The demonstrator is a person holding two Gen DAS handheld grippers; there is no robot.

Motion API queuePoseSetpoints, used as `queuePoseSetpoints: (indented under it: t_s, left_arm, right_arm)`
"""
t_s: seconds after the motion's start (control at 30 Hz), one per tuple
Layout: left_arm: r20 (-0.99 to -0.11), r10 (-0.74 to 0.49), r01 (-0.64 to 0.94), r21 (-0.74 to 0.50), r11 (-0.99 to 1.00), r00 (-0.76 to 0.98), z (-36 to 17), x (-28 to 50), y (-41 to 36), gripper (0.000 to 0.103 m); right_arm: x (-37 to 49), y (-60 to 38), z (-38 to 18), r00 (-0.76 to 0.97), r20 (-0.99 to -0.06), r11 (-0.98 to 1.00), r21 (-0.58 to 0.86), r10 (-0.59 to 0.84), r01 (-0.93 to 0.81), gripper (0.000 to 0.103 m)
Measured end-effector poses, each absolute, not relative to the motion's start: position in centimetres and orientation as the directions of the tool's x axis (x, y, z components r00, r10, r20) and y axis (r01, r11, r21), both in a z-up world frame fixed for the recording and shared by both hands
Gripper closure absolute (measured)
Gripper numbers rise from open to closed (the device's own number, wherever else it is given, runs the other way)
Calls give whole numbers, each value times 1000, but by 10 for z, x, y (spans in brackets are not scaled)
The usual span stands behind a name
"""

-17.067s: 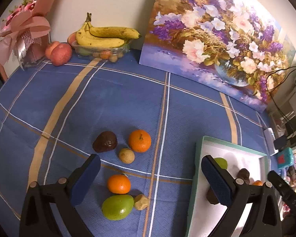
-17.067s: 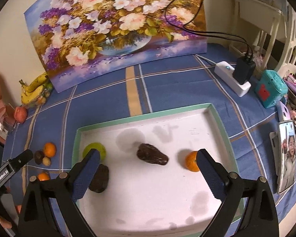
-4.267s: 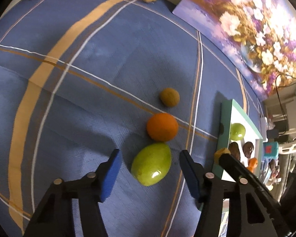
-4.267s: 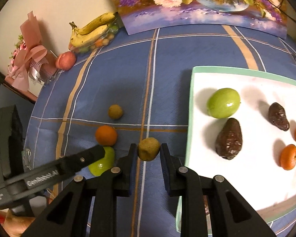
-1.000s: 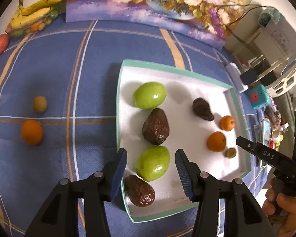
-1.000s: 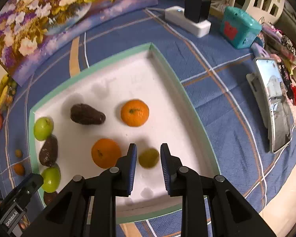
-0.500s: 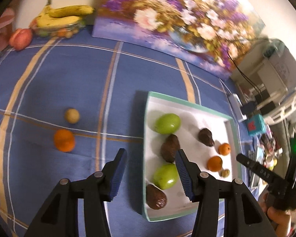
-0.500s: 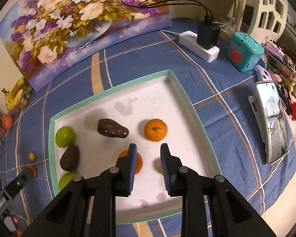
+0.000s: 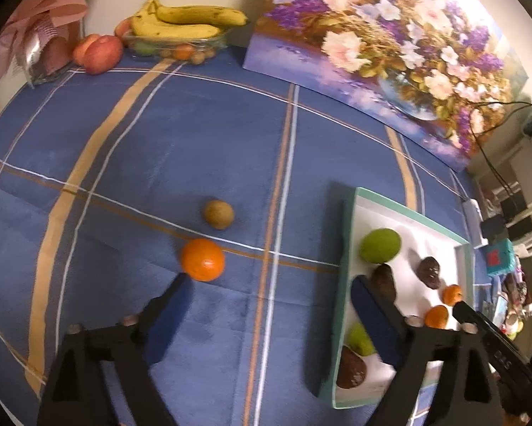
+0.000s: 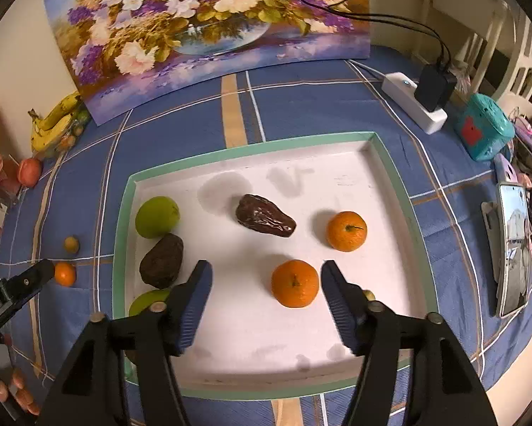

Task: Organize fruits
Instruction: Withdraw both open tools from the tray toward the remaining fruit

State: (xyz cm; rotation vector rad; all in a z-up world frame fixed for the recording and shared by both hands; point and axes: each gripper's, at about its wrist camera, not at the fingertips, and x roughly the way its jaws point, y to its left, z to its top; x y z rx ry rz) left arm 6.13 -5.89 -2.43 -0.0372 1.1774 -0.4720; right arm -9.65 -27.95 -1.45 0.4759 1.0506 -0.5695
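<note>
Two fruits remained on the blue checked tablecloth (image 9: 195,149) at frame centre: a round orange tangerine (image 9: 202,259) and a small brownish-yellow fruit (image 9: 219,214). Others lay in the white green-rimmed tray (image 10: 390,163). Left gripper (image 9: 266,305) and right gripper (image 10: 266,298) were opening, both empty.

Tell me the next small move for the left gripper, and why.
Probably ease the left gripper forward so its opening, empty jaws straddle the orange on the blue tablecloth. That orange and the small brownish fruit are the only loose fruits outside the tray.
</note>
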Motion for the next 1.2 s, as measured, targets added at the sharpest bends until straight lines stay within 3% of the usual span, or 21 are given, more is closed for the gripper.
queuePoseSetpoints:
  t_s: [0.07,0.23,0.63,1.2]
  left_arm:
    - [-875,-365,327,-260,909,317,-23,62,-55,0]
    - [-867,-342,295,-242,924,362,-21,68,-41,0]
    - [-823,-350,224,-276,935,447,-19,92,-1,0]
    - [-907,-308,197,-259,946,285,-64,116,-4,2]
  right_arm:
    - [-97,-279,-15,387,-899,762,100,-207,639,21]
    - [-96,-275,-13,433,-875,764,125,-215,633,8]
    - [-59,-232,-5,529,-817,819,130,-231,559,8]
    - [-21,-208,-21,477,-860,817,138,-180,559,8]
